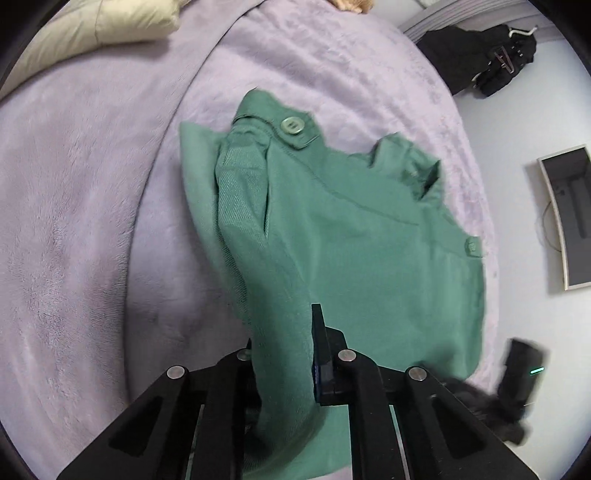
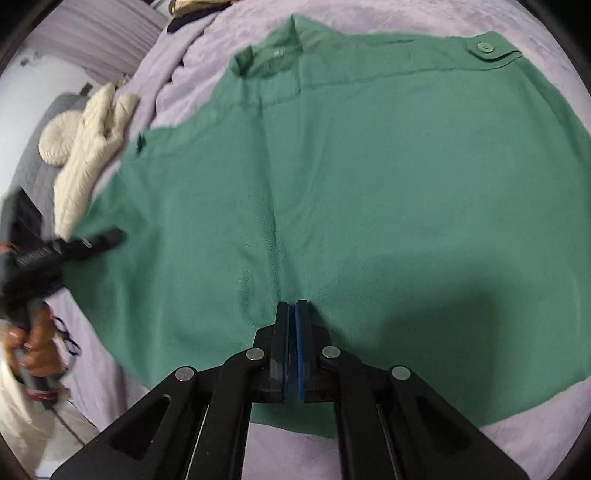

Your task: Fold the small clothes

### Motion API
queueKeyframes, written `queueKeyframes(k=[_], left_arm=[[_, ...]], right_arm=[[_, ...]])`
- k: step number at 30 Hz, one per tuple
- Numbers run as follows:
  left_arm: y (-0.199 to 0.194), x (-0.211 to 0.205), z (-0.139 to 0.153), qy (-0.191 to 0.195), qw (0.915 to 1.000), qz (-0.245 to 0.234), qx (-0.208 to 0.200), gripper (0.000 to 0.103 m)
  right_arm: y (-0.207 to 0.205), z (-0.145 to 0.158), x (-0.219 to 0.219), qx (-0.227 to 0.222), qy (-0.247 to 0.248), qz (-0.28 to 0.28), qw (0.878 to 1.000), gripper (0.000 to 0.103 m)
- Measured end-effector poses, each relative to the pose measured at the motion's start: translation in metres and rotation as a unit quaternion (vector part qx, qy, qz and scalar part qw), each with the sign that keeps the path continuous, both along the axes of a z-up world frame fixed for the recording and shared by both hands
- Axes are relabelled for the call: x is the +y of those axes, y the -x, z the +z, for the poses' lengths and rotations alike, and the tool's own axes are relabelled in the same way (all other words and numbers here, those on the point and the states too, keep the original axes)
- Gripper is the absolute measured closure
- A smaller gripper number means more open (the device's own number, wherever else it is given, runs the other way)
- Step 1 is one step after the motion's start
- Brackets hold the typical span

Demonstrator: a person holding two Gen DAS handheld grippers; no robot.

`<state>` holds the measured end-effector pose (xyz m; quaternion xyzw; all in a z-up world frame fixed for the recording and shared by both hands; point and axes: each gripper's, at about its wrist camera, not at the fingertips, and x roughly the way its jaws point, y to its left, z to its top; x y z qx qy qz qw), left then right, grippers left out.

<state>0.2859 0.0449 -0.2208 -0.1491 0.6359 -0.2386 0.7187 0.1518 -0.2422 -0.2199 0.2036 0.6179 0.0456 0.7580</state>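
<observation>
A green garment with buttoned tabs (image 1: 351, 240) lies on a lilac blanket (image 1: 74, 221). My left gripper (image 1: 284, 332) is shut on a bunched fold of its edge; the cloth hides the left finger and only the right finger (image 1: 319, 350) shows. In the right wrist view the garment (image 2: 369, 184) is spread mostly flat, and the left gripper (image 2: 107, 236) pinches its left edge, held by a hand (image 2: 37, 343). My right gripper (image 2: 292, 306) is shut, blue pads together, tips at the cloth's near part. No cloth shows between its pads.
A cream quilt (image 1: 110, 22) lies at the blanket's far left. Black clothes on a hanger (image 1: 480, 55) and a framed mirror (image 1: 569, 218) are off the bed to the right. A cream knit piece (image 2: 88, 158) and a round cushion (image 2: 55, 144) lie left of the garment.
</observation>
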Motion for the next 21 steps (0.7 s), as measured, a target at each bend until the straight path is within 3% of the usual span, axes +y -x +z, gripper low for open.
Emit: queueKeyframes(k=[2, 7, 10, 14, 18, 21], left_arm=[[0.003, -0.007, 0.019, 0.020, 0.9998, 0.000, -0.009, 0.090], [0.011, -0.067, 0.067, 0.036, 0.9977, -0.030, -0.049, 0.090], [0.017, -0.112, 0.094, 0.039, 0.9956, -0.048, -0.070, 0.090], [0.031, -0.189, 0.119, 0.030, 0.9906, -0.091, -0.098, 0.090], [0.050, -0.274, 0.115, 0.009, 0.9828, -0.148, -0.110, 0.090], [0.065, -0.338, 0.085, -0.004, 0.9771, -0.188, -0.099, 0.090]], right_arm=[[0.002, -0.008, 0.002, -0.010, 0.013, 0.001, 1.000, 0.100], [0.012, -0.012, -0.021, -0.017, -0.046, -0.034, 0.998, 0.100], [0.022, -0.015, -0.044, -0.018, -0.098, -0.054, 0.994, 0.100], [0.040, -0.012, -0.087, -0.025, -0.195, -0.104, 0.975, 0.099], [0.072, 0.001, -0.139, -0.053, -0.230, -0.151, 0.960, 0.098], [0.098, 0.001, -0.179, -0.057, -0.237, -0.189, 0.951, 0.098]])
